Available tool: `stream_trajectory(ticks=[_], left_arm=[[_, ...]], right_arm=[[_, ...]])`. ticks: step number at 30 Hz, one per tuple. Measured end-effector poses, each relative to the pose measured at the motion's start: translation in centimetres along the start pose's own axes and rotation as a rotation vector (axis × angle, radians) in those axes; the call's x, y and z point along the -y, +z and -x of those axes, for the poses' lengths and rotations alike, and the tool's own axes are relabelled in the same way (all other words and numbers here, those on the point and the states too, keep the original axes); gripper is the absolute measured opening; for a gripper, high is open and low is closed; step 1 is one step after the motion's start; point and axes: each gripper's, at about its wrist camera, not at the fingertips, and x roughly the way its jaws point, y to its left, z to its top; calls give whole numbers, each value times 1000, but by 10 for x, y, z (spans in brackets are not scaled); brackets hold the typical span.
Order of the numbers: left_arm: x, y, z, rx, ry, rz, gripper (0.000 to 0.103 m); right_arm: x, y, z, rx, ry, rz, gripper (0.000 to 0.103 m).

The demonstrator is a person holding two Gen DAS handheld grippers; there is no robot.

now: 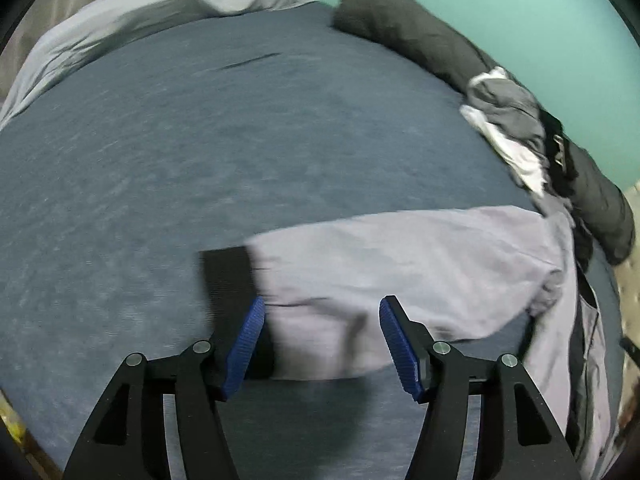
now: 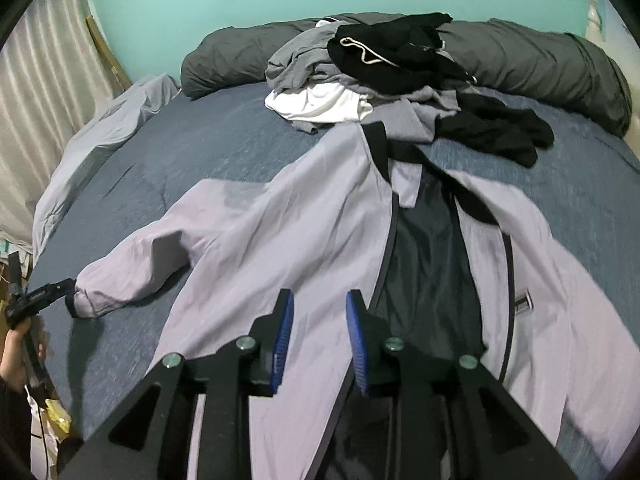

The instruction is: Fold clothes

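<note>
**Jacket spread on the bed, both tools open**

So the left tool (image 1: 322, 344) was spread wide, nothing between its blue pads (image 1: 246, 348). It hung right over the end of the jacket's sleeve (image 1: 400, 280), with the black cuff (image 1: 228, 276) just ahead of the left pad. Couldn't tell if the pads actually touched the cloth; that view was smeared. In the right wrist view you could see the same tool from the side, far left, by the cuff (image 2: 72, 304), with the person's hand (image 2: 16, 356) gripping its handle.

The right tool (image 2: 320, 344) was open too, but with a narrower gap, and it gripped nothing. It sat above the jacket (image 2: 280, 232) at its front opening: the left pad over the lilac front panel, the right one at the dark-trimmed edge where the dark lining (image 2: 428, 272) showed. Whether it rested on the fabric or hovered, I couldn't say.

The jacket itself lay face up and unzipped on the blue bed (image 2: 200, 140), collar pointing toward the far wall, one sleeve stretched out to the left. A small metal zip pull (image 2: 524, 303) sat on the right panel.

No bins or baskets anywhere. The rest of the laundry was just a pile (image 2: 360, 76) at the head of the bed, touching the jacket's collar: grey, white and black pieces heaped against a dark grey rolled duvet (image 2: 540, 56). A black garment (image 2: 496, 132) lay just beside the pile. A pale sheet (image 2: 108, 128) was bunched along the bed's left edge.
</note>
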Motion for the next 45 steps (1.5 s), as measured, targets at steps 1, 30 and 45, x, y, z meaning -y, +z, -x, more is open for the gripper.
stream_trajectory(ticks=[1,30,45], left_arm=[[-10,0,0,-4,20,6,64],[-99,22,66,87,-50,31,10],[-86,9,61,34,54,30,51]], right_arm=[[0,-5,3,-4,0,-5,27],[17,-63,49,-22,-42,-86,27],[97,-107,97,-51,-95,-212,50]])
